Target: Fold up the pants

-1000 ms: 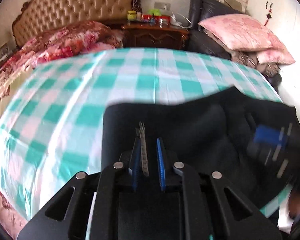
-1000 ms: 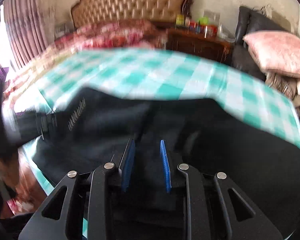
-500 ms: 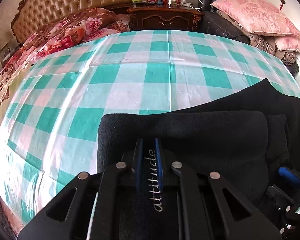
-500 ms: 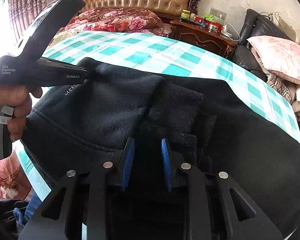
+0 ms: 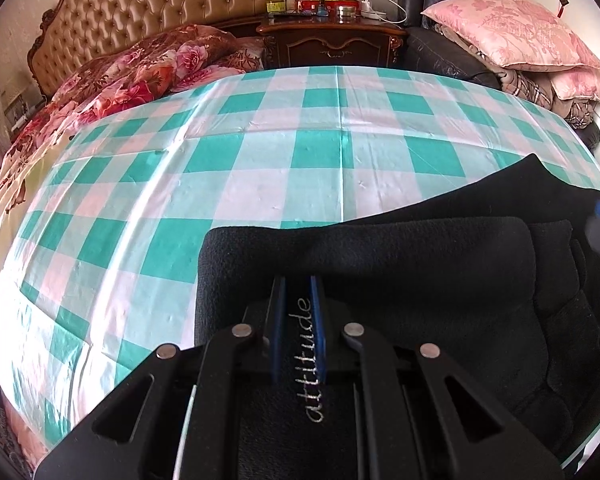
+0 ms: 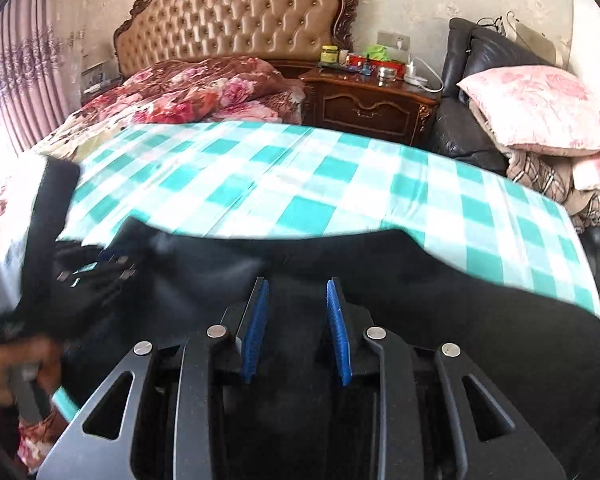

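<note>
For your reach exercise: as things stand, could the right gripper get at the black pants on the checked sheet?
Probably yes. The right gripper, jaws parted, hangs directly over the black pants, with nothing between; the left gripper pinches another part.

Black fleece pants (image 5: pixel 420 264) lie folded over on the bed's near edge, silver "attitude" script facing up.

The word "attitude", in light cursive lettering, is showing on the black pants (image 5: pixel 380 264), running lengthwise between the blue pads of the left gripper (image 5: pixel 299 312) in the left wrist view; no other text is reading legibly.
</note>
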